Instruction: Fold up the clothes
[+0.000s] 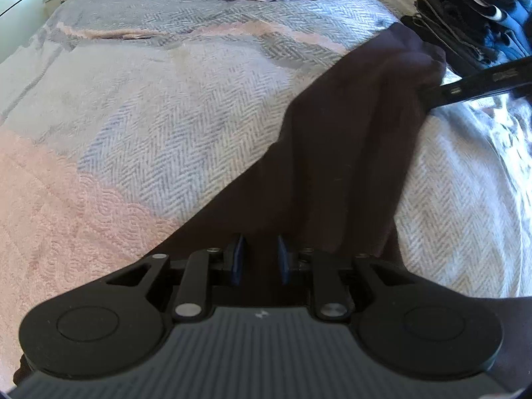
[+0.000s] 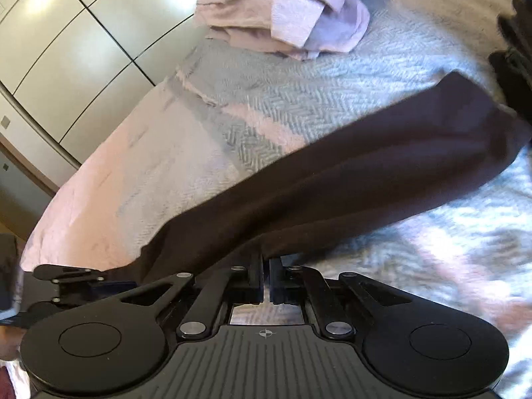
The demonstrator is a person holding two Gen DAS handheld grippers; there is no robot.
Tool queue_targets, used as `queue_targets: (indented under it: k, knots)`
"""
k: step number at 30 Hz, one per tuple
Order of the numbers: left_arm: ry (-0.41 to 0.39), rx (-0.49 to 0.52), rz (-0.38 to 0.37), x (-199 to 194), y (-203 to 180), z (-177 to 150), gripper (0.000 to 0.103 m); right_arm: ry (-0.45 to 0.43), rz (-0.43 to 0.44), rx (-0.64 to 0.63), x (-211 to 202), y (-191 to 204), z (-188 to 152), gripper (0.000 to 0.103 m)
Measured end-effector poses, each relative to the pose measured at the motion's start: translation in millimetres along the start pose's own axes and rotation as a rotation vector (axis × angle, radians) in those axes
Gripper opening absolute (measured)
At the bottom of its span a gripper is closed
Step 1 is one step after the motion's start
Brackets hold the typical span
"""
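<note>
bedspread [image 1: 166, 126] in grey herringbone and pink covers the bed, with a dark garment [image 1: 332, 166] stretched across it toward a stack of dark folded clothes [image 1: 472, 10]. left gripper [image 1: 258, 259] pinches one end of it. right gripper [image 2: 266, 279] is clamped on the other end.

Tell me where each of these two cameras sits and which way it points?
Left wrist: sits on the left gripper, looking along its fingers over the dark garment on the bedspread; the right gripper shows at the cloth's far end.
Right wrist: sits on the right gripper, facing the pillows and wardrobe.
Both show the garment and bedspread.
</note>
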State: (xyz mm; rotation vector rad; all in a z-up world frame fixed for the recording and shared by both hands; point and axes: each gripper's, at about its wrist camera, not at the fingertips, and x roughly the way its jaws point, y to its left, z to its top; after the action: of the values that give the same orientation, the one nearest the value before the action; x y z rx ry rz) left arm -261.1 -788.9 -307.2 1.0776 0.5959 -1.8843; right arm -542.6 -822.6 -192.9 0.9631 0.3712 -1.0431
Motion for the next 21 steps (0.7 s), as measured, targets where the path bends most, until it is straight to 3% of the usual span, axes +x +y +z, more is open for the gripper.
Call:
queue_targets:
  k: [6,12,14,17,21]
  knots:
    - [-0.002,-0.031,0.023,6,7,4,0.020,0.008,0.005,-0.009,-12,5,-10,0.001]
    - [-0.041,-0.031,0.005,-12,-3,1,0.019,0.016,0.009,-0.017,-23,10,-21,0.002]
    - [-0.033,-0.025,0.003,-13,-7,-2,0.019,0.019,0.011,-0.020,-27,12,-24,0.014]
    - [-0.016,-0.028,0.002,-11,-9,-7,0.019,0.044,0.042,-0.058,-24,15,-33,0.051]
    - [-0.022,-0.036,0.002,-11,-10,-12,0.019,0.068,0.144,-0.138,-1,18,-43,0.053]
